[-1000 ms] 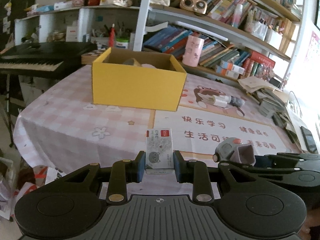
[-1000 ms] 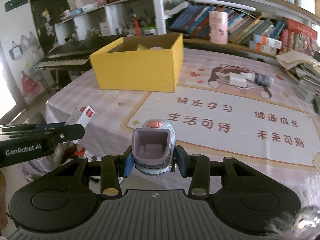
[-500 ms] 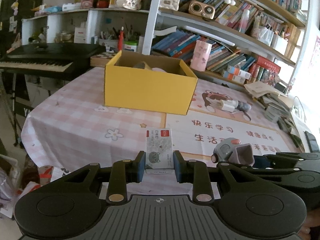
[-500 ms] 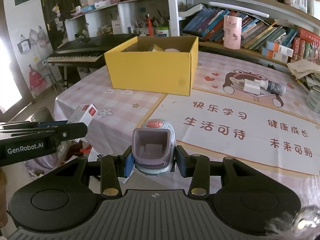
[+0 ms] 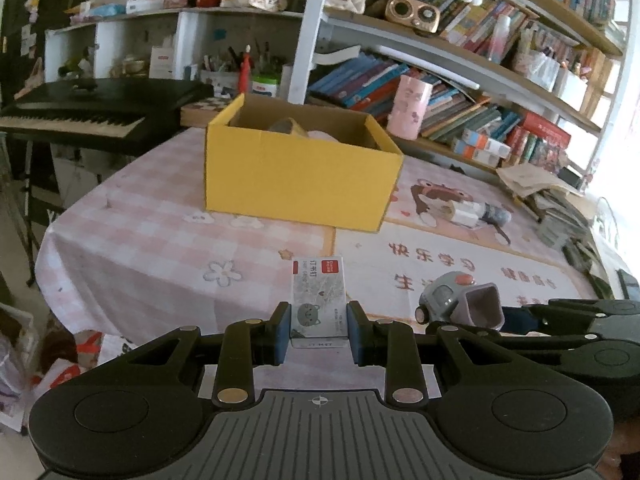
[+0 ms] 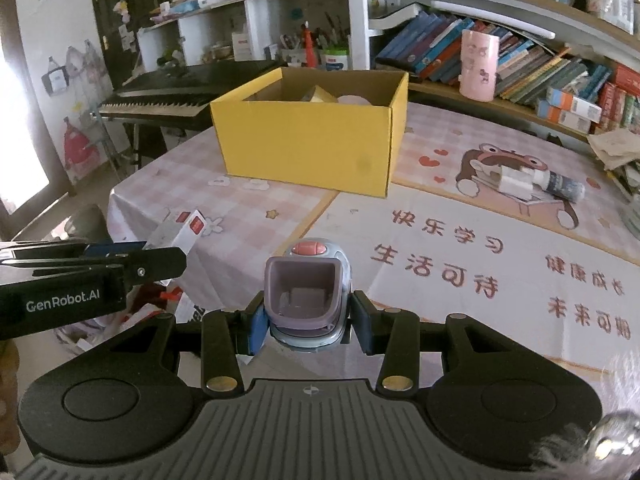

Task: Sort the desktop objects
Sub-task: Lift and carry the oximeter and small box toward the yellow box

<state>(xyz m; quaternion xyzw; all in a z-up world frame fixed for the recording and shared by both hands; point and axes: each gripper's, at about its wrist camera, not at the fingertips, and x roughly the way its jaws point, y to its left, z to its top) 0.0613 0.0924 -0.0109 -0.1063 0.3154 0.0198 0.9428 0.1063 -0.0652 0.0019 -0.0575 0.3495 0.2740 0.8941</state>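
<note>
The left gripper point(image 5: 318, 330) is clenched on a small box of staples point(image 5: 317, 300), its blue pads pressing the box's two long sides, so the box's long axis runs straight ahead along the fingers and its red-labelled end points away toward the yellow cardboard box point(image 5: 298, 176). The right gripper point(image 6: 307, 318) is grasping a grey-and-lilac pencil sharpener point(image 6: 306, 292) by its flanks; the sharpener's open lilac tray faces back toward the camera and its red knob sits on the far side, pointing at the same box. Both held things hang above the near edge of the table point(image 6: 440, 240), side by side, the staples just to the left of the sharpener. The yellow box lies ahead of both tongs and well apart from them, open at the top, with a few things already inside. It stands slightly left of the right gripper's line and almost dead ahead of the left one, so the left looks to have the straighter reach to it.
</note>
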